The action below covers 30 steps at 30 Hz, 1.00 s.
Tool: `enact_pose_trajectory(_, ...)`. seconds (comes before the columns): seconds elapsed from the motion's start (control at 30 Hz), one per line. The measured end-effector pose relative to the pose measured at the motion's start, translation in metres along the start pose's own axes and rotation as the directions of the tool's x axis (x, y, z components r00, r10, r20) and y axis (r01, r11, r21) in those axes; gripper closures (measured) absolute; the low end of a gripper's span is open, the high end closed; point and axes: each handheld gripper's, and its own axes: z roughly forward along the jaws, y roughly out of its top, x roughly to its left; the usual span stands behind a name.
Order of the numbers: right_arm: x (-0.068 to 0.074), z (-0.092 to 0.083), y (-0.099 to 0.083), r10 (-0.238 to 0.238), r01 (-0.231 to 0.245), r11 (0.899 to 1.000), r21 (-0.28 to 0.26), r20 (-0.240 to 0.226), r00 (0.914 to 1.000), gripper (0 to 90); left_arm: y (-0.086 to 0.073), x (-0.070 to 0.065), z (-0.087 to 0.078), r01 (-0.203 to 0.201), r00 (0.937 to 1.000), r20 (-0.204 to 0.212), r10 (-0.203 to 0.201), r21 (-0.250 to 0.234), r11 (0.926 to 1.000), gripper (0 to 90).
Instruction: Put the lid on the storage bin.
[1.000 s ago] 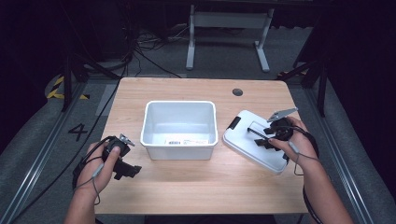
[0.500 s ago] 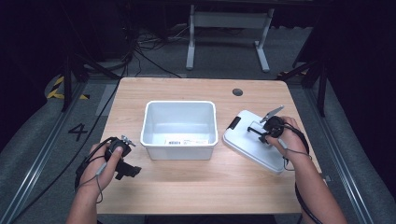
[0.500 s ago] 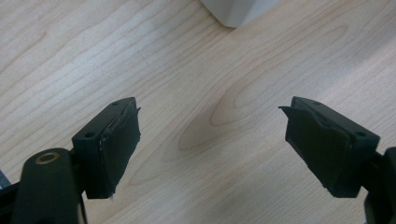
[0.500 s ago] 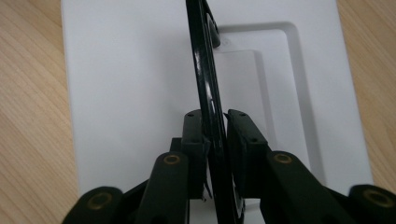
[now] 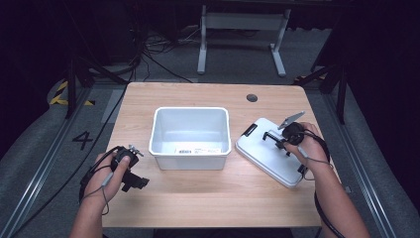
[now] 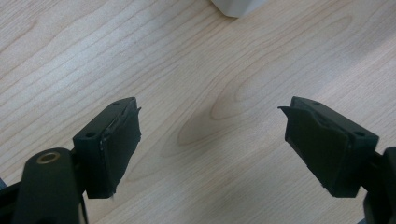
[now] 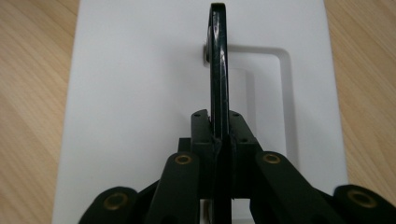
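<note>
White plastic lid [image 5: 270, 156] flat on the wooden table [image 5: 208, 198], just right of the open white bin [image 5: 190, 136], tilted askew to the table edge. Black handle [image 7: 218, 70] raised upright from the lid's recessed centre, directly ahead of the right gripper [image 5: 275, 139] and running back between its jaws. Jaws pressed together on the handle's lower end, having just been closing from a wide spread a second ago, with the handle between them. Right hand [image 5: 302, 144] drawn slightly nearer over the lid than in the earlier frame. Left gripper [image 5: 134, 181] at the near left of the table, jaws well apart above bare wood, placed as before.
</note>
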Motion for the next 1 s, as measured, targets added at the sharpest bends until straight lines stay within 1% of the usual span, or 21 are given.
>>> enact_pose_trajectory(0.03,0.001,-0.002,0.0,0.002,-0.003,1.0,-0.01,-0.01,0.9999,84.7,0.0,0.0,0.0,-0.003,1.0,-0.007,0.003,-0.001,1.0,18.8)
enact_pose_trajectory(0.1,0.002,-0.008,-0.001,0.001,-0.002,0.999,-0.032,-0.025,0.9997,84.7,0.0,0.001,-0.001,-0.003,1.0,-0.006,0.003,-0.001,1.0,18.8)
enact_pose_trajectory(0.17,0.003,-0.014,-0.001,-0.001,0.0,0.999,-0.05,-0.029,0.9996,84.7,0.0,0.001,-0.002,-0.002,0.9999,-0.01,0.002,-0.004,1.0,18.8)
enact_pose_trajectory(0.2,0.003,-0.014,-0.001,-0.001,0.0,0.999,-0.05,-0.029,0.9996,84.7,0.0,0.001,-0.002,-0.002,0.9999,-0.01,0.002,-0.004,1.0,18.8)
enact_pose_trajectory(0.23,0.004,-0.019,-0.001,-0.003,0.001,0.998,-0.06,-0.033,0.9994,84.7,-0.001,0.001,-0.002,-0.005,0.9999,-0.01,0.005,-0.006,1.0,18.8)
enact_pose_trajectory(0.3,0.004,-0.024,-0.002,-0.003,0.0,0.998,-0.071,-0.038,0.9993,84.7,-0.001,0.0,-0.004,-0.001,1.0,0.002,0.001,-0.008,1.0,18.9)
enact_pose_trajectory(0.33,0.004,-0.024,-0.002,-0.003,0.0,0.998,-0.071,-0.038,0.9993,84.7,-0.001,0.0,-0.004,-0.001,1.0,0.002,0.001,-0.008,1.0,18.9)
enact_pose_trajectory(0.4,0.005,-0.029,-0.001,-0.013,0.01,0.996,-0.084,-0.035,0.9993,84.7,-0.002,0.002,-0.005,-0.006,1.0,-0.008,0.006,-0.01,0.9999,18.9)
enact_pose_trajectory(0.47,0.005,-0.035,0.0,-0.016,0.012,0.995,-0.094,-0.033,0.9993,84.7,-0.002,0.001,-0.005,0.009,1.0,-0.002,-0.009,-0.014,0.9999,18.9)
enact_pose_trajectory(0.63,0.003,-0.048,0.005,-0.026,0.02,0.993,-0.114,-0.045,0.9987,84.7,-0.001,0.002,-0.005,0.007,1.0,0.002,-0.007,-0.015,0.9999,18.8)
enact_pose_trajectory(0.67,0.003,-0.051,0.007,-0.031,0.026,0.993,-0.113,-0.041,0.9987,84.7,-0.001,0.002,-0.005,-0.001,1.0,0.002,0.001,-0.017,0.9999,18.9)
enact_pose_trajectory(0.7,0.002,-0.058,0.01,-0.037,0.033,0.993,-0.116,-0.035,0.9987,84.7,-0.001,0.001,-0.006,-0.006,1.0,0.006,0.006,-0.014,0.9999,18.8)
enact_pose_trajectory(0.73,0.002,-0.058,0.01,-0.037,0.033,0.993,-0.116,-0.035,0.9987,84.7,-0.001,0.001,-0.006,-0.006,1.0,0.006,0.006,-0.014,0.9999,18.7)
enact_pose_trajectory(0.83,0.0,-0.067,0.013,-0.043,0.037,0.991,-0.129,-0.046,0.998,84.7,-0.001,0.002,-0.006,-0.008,1.0,0.002,0.008,-0.021,0.9998,18.5)
enact_pose_trajectory(0.9,0.0,-0.071,0.016,-0.046,0.04,0.99,-0.133,-0.044,0.998,84.7,-0.001,0.001,-0.005,-0.009,1.0,0.003,0.009,-0.018,0.9998,18.6)
enact_pose_trajectory(0.93,-0.001,-0.074,0.018,-0.06,0.055,0.989,-0.137,-0.034,0.9976,84.8,0.0,0.001,-0.005,-0.013,0.9999,0.006,0.013,-0.019,0.9997,18.6)
enact_pose_trajectory(1.0,-0.001,-0.079,0.021,-0.069,0.064,0.988,-0.139,-0.03,0.9972,84.8,0.0,0.001,-0.005,-0.011,0.9999,0.009,0.011,-0.02,0.9997,18.6)
